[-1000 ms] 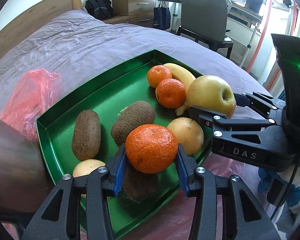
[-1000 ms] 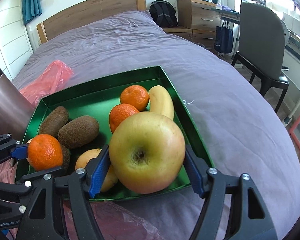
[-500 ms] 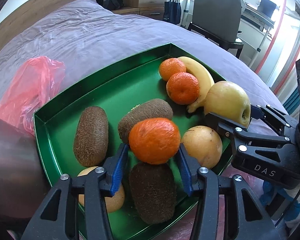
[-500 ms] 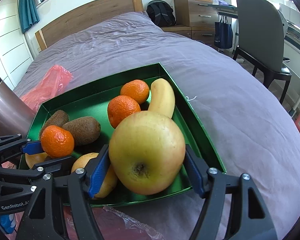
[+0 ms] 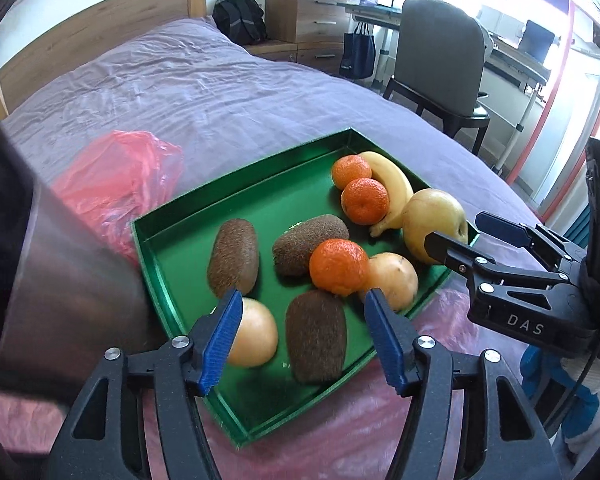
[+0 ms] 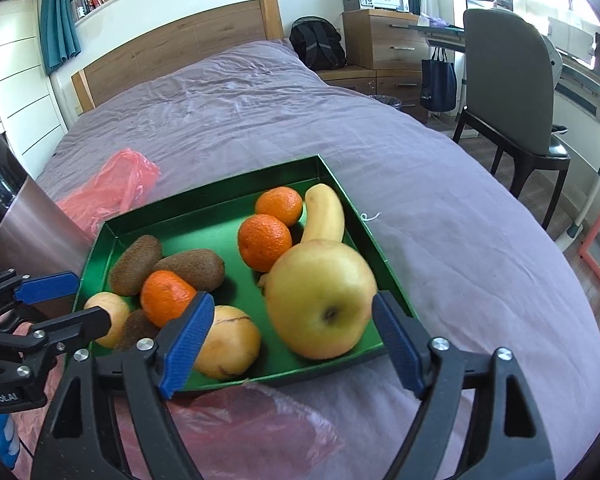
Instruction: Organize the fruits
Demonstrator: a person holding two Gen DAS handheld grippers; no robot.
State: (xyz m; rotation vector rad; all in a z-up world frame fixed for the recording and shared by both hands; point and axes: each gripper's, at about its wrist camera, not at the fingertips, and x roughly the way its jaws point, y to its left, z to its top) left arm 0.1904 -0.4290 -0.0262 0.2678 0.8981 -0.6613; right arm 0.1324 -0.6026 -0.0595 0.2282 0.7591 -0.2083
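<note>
Left tongs (image 5: 300,308) opening, blue pads apart and off everything, nothing gripped between them. Right tongs (image 6: 294,308) spread wider than the fruit ahead, pads clear of its skin on both sides.

Small round orange mandarin (image 5: 338,266) near the middle of the shallow green rectangular tray (image 5: 240,176) on the purple-sheeted bed (image 5: 180,80). Propped against a fuzzy brown kiwi (image 5: 308,244) at its 9 o'clock, a tan speckled pear (image 5: 392,280) at 4 o'clock and a second kiwi (image 5: 316,340) at 6 o'clock. Large yellow-green apple (image 6: 320,300) down at the tray's 4 o'clock corner in the right wrist view, slightly blurred, probably not quite settled.

Handling, as a judgement:
- Mandarin: light, loose-skinned, a little soft. Best pinched gently across the widest part. Likely to roll off its perch if nudged.
- Apple: heavier, hard and smooth, bruisable and apt to slip. Best gripped across the equator, clear of stem and calyx, and set down rather than dropped.
- Kiwis: soft under the fuzz, better taken across the short axis.

Compared with a second ago:
- Mandarin no longer clamped in the left tongs but let go onto the pile.
- Apple likewise out of the right tongs' grip and in the tray.
- Both tools drawn up and back, with more of the bed and the crumpled pink plastic bag (image 5: 116,172) at 10 o'clock showing.
- Banana and the other two mandarins unmoved at the tray's 2 o'clock corner.
</note>
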